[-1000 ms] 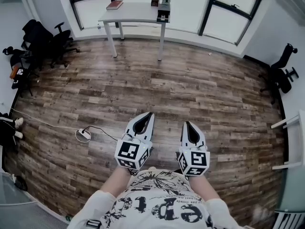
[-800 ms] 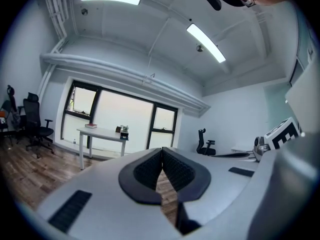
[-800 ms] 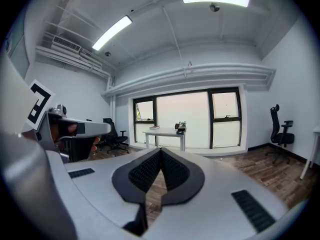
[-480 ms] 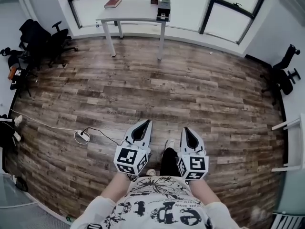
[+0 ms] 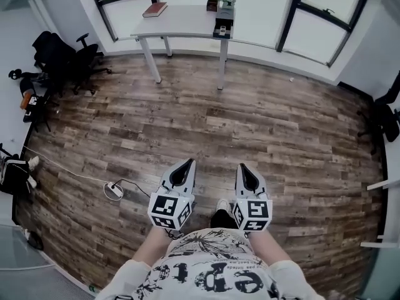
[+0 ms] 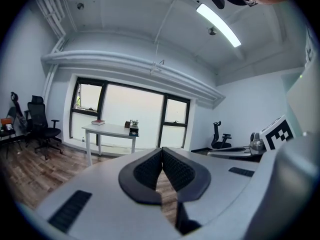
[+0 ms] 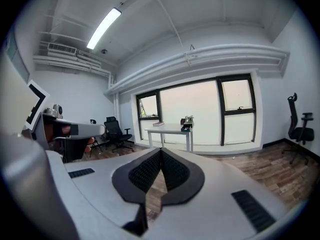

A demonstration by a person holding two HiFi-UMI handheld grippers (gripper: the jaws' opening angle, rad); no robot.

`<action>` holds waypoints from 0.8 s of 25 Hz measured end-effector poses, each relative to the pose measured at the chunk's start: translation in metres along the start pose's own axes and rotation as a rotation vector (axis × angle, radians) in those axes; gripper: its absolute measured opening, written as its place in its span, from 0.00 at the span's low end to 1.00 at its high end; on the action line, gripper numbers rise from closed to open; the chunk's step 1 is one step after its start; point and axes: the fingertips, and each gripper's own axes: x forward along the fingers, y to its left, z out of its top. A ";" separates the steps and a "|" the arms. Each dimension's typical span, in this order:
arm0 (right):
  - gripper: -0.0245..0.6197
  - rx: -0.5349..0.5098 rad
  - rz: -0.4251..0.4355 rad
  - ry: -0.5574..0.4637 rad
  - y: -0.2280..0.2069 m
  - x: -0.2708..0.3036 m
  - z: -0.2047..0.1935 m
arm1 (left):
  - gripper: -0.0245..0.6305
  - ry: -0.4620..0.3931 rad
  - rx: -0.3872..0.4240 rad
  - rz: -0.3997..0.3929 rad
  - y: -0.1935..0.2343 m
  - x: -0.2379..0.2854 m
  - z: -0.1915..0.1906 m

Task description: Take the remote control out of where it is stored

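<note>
No remote control shows in any view. A white table [image 5: 187, 20] stands far ahead by the windows, with a small dark drawer unit [image 5: 222, 24] at its right end and a red book [image 5: 154, 9] at its left. The same table [image 6: 107, 129] and drawer unit [image 6: 133, 129] appear small in the left gripper view, and the table [image 7: 170, 129] again in the right gripper view. My left gripper [image 5: 189, 162] [image 6: 162, 150] and right gripper [image 7: 160, 151] [image 5: 242, 166] are held side by side before my body, both shut and empty, pointing toward the table.
Wooden floor stretches between me and the table. Black office chairs [image 5: 62, 55] and bags crowd the left wall. A white power strip [image 5: 113, 190] with its cable lies on the floor to my left. Another chair [image 5: 390, 114] stands at the right wall.
Both grippers have travelled forward over the floor with me, still shut and side by side. The table has shifted right in the head view, and a foot now shows between the grippers.
</note>
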 end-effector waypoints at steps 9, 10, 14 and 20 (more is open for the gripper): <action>0.04 -0.007 0.035 -0.009 -0.100 0.093 0.047 | 0.05 -0.024 -0.027 0.047 0.003 0.126 0.041; 0.04 -0.009 0.034 -0.006 -0.109 0.100 0.048 | 0.05 -0.022 -0.034 0.043 0.001 0.136 0.042; 0.04 0.004 0.029 0.024 -0.133 0.124 0.046 | 0.05 0.002 -0.034 0.039 0.002 0.168 0.040; 0.04 0.021 0.004 0.045 -0.156 0.171 0.047 | 0.05 0.032 -0.064 0.022 0.028 0.225 0.042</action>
